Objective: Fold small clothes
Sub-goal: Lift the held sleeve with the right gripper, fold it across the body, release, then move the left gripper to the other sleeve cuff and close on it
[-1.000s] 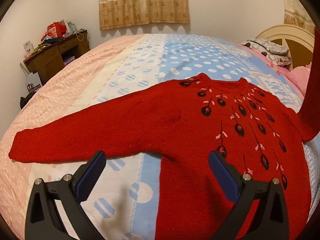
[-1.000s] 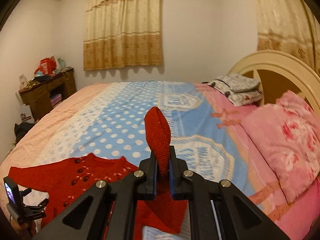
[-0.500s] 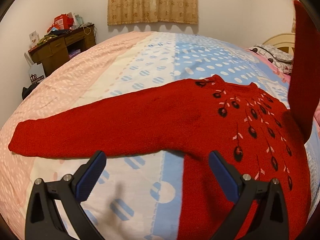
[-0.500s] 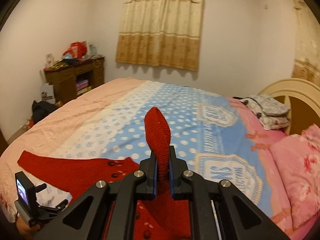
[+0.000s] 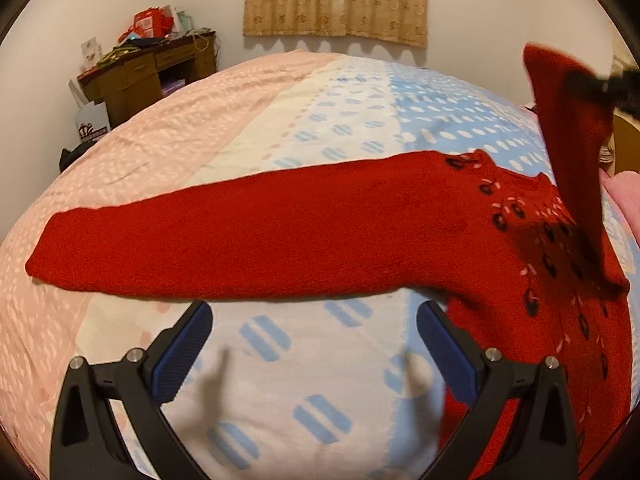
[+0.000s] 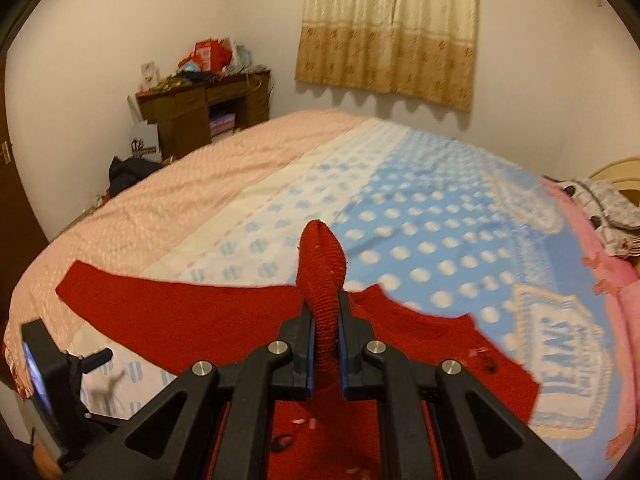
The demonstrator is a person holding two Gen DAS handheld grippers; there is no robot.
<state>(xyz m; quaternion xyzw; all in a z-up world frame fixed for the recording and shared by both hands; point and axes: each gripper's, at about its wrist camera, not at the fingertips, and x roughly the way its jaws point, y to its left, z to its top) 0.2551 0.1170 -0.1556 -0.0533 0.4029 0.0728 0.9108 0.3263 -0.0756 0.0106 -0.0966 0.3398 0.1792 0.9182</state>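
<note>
A red knitted sweater with dark embroidered motifs lies flat on the bed, its left sleeve stretched out to the left. My left gripper is open and empty, just in front of that sleeve's lower edge. My right gripper is shut on the sweater's right sleeve cuff and holds it lifted above the sweater body. In the left wrist view the lifted sleeve hangs at the right, over the chest, with the right gripper blurred at its top.
The bedspread has pink, cream and blue dotted bands. A cluttered wooden desk stands against the far left wall. Folded clothes and a cream headboard are at the right. Curtains hang on the back wall.
My right gripper has carried the sleeve cuff leftward over the sweater body. My left gripper has shifted left along the outstretched sleeve and stays open.
</note>
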